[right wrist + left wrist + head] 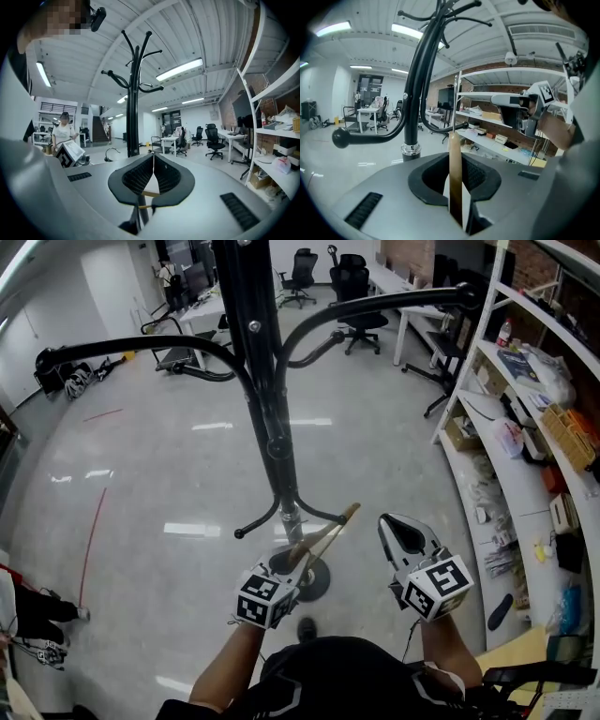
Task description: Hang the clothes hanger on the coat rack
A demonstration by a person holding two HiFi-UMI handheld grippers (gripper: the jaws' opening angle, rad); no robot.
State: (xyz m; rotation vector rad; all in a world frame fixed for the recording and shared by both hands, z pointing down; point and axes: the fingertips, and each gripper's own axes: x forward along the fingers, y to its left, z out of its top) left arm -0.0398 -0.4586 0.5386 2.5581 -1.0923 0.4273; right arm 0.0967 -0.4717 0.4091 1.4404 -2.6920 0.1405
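A black coat rack [267, 418] stands straight ahead of me, its curved arms [141, 345] spreading left and right at head height. My left gripper [292, 568] is shut on a wooden clothes hanger [323, 538], which juts up and to the right beside the rack's foot. In the left gripper view the hanger's wood [454, 183] stands upright between the jaws, with the rack's pole [412, 117] just behind it. My right gripper [403, 521] hovers to the right of the hanger, shut with nothing in it. In the right gripper view its gripper [153, 159] points at the rack [133, 103].
White shelving [525, 474] loaded with boxes and small parts runs along the right side. Office chairs [361, 296] and desks stand at the far end. The rack's round base [314, 579] sits on the glossy grey floor [169, 474]. A person [63, 133] stands in the distance.
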